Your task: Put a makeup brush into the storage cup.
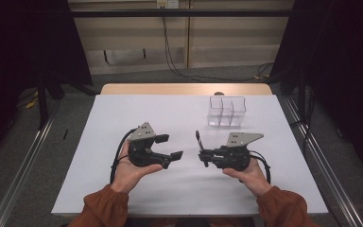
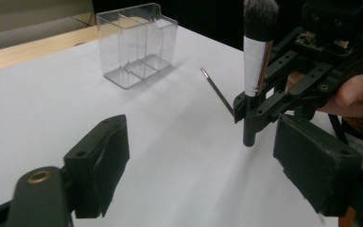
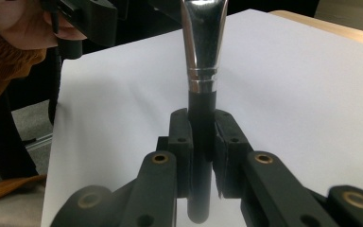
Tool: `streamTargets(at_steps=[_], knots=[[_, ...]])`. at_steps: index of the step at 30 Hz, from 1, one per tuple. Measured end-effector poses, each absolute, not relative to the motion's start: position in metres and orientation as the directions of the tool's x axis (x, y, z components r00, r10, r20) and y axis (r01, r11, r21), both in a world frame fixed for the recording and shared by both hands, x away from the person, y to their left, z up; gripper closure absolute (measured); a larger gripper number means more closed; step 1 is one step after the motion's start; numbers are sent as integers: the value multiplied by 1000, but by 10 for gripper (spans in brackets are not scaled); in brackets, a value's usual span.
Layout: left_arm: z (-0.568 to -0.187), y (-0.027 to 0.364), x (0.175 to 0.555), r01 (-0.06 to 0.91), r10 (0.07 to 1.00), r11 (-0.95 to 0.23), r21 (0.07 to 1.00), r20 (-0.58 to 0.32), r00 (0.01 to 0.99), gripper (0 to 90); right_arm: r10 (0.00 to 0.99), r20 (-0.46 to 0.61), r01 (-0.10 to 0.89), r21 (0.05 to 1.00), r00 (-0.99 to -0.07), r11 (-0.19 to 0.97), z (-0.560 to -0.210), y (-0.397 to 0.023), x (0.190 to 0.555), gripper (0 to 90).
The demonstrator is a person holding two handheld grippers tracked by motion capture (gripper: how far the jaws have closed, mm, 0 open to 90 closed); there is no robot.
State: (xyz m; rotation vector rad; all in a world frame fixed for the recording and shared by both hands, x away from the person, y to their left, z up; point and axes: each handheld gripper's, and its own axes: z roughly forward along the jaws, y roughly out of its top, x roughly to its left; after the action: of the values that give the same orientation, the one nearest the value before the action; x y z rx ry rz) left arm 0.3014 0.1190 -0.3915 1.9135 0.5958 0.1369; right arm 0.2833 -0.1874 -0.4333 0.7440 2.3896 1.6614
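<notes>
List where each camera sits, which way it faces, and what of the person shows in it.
High view: above the person's side, looking forward and down on the table; forearms, hands, both grippers.
Left gripper view: on the left gripper, jaws apart, facing the right gripper and clear organizer.
Right gripper view: on the right gripper, facing the left hand.
All share the upright makeup brush.

We see the white rectangular tabletop [image 1: 179,184] evenly lit from above against a dim, dark surround, with soft shadows. In both gripper views the nearest black jaws blur, and glare streaks the shiny silver metal brush ferrule [image 3: 203,42].
</notes>
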Motion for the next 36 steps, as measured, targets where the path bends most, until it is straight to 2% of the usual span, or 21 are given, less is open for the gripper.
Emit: streamTargets(at_steps=[11,16,20,21,24,29,34,36], knots=[[-398,138,298,341,528,-251,906,-167,833,65,502,159,316,917,-850,245,-430,-197,284,799],[-398,145,295,325,529,-238,915,-158,834,35,514,161,319,918,-843,236,-428,-201,284,798],[-398,155,293,307,562,-240,921,-125,817,29,519,158,315,921,-840,230,-427,-204,284,799],[-398,159,294,323,566,-226,919,-146,811,25,521,159,316,921,-839,228,-427,-205,284,799],[-399,168,293,319,610,-219,922,-126,782,22,529,154,312,924,-834,222,-424,-208,284,799],[-405,182,289,323,629,-216,922,-122,768,30,548,153,312,927,-823,210,-423,-214,286,799],[-409,196,285,329,656,-153,932,-153,739,26,561,148,308,930,-815,201,-419,-218,287,799],[-410,199,283,315,669,-157,936,-133,731,30,565,149,305,933,-812,193,-418,-220,287,799]])
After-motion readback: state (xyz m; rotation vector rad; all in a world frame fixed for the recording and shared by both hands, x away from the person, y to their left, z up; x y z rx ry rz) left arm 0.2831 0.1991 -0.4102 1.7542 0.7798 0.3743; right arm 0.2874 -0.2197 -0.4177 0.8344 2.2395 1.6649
